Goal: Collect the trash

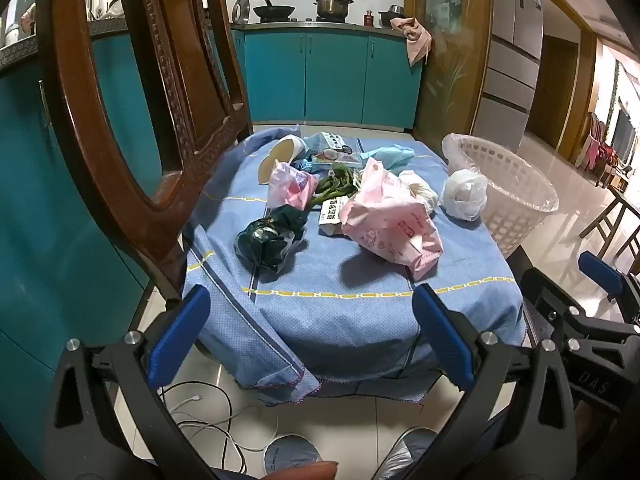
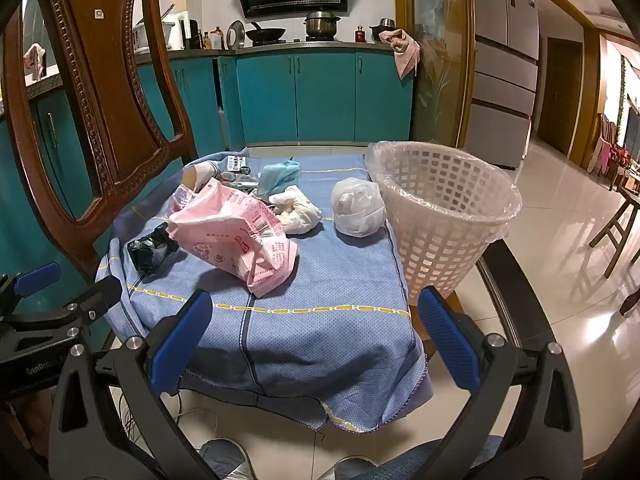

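Observation:
Trash lies on a table under a blue cloth [image 1: 340, 280]: a large pink bag [image 1: 388, 220], a small pink bag [image 1: 290, 188], a dark green bag [image 1: 268, 240], a white bag ball [image 1: 464, 196], a crumpled white bag [image 2: 296, 210], green vegetable scraps [image 1: 336, 184] and a light blue bag [image 2: 280, 176]. A white lattice basket [image 2: 444, 216] with a clear liner stands at the table's right edge. My left gripper [image 1: 312, 336] is open and empty in front of the table's near edge. My right gripper [image 2: 316, 344] is open and empty too, near the basket's foot.
A carved wooden chair [image 1: 132, 128] stands at the table's left side. Teal kitchen cabinets [image 2: 320, 96] are behind the table. White cables [image 1: 208, 424] lie on the tiled floor below. A fridge [image 2: 504, 60] stands at the right and stools [image 2: 616, 224] farther right.

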